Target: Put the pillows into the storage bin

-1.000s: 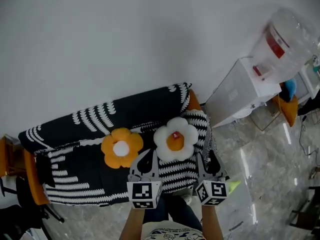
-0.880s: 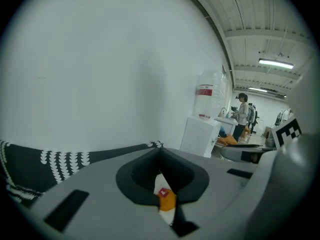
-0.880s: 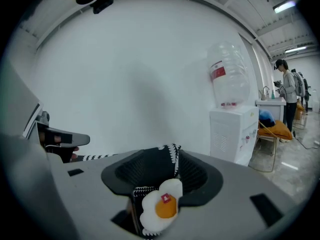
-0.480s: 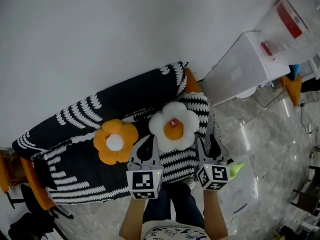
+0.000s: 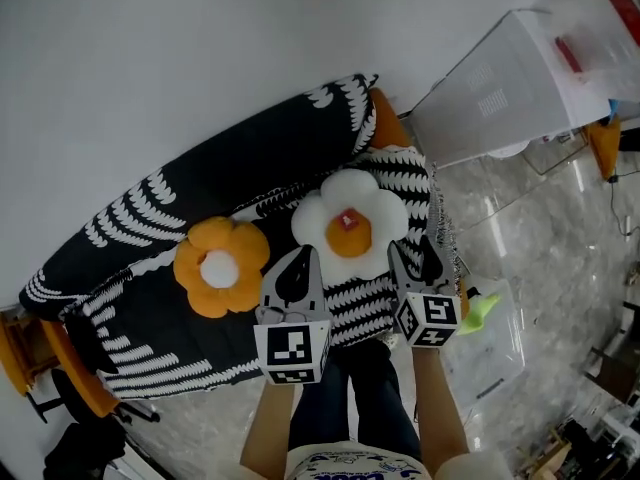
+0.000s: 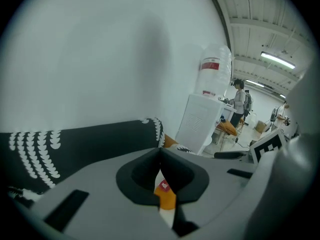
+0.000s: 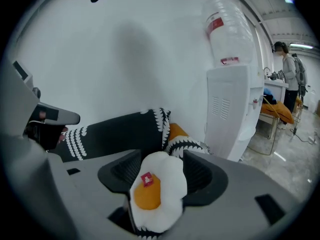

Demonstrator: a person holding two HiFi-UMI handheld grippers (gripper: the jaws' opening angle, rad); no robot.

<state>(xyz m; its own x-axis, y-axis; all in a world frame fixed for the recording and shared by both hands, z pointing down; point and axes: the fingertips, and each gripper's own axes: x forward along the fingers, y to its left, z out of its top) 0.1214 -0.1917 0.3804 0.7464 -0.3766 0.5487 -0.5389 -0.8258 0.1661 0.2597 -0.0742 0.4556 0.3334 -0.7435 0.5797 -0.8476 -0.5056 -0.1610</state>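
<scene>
Two flower-shaped pillows lie on the black-and-white sofa (image 5: pixel 200 183): an orange one with a white centre (image 5: pixel 220 266) and a white one with an orange centre (image 5: pixel 349 226). My left gripper (image 5: pixel 305 253) hangs between them just in front, its jaw tips together; the white pillow (image 6: pixel 165 196) shows only through a thin slit. My right gripper (image 5: pixel 412 250) sits at the white pillow's near right edge. Its jaws have just been opening and stand open, with the white pillow (image 7: pixel 155 189) framed ahead between them, untouched. The clear storage bin (image 5: pixel 495 353) stands on the floor to the right.
A white water dispenser (image 5: pixel 530 78) stands right of the sofa against the wall. A green object (image 5: pixel 480 308) lies at the bin's near corner. An orange chair (image 5: pixel 40 358) stands left of the sofa. A person (image 7: pixel 290 79) stands far off at the right.
Both grippers have sunk toward the sofa and come nearer the white pillow. The right gripper's jaws have spread wider. The pillows have not moved.
</scene>
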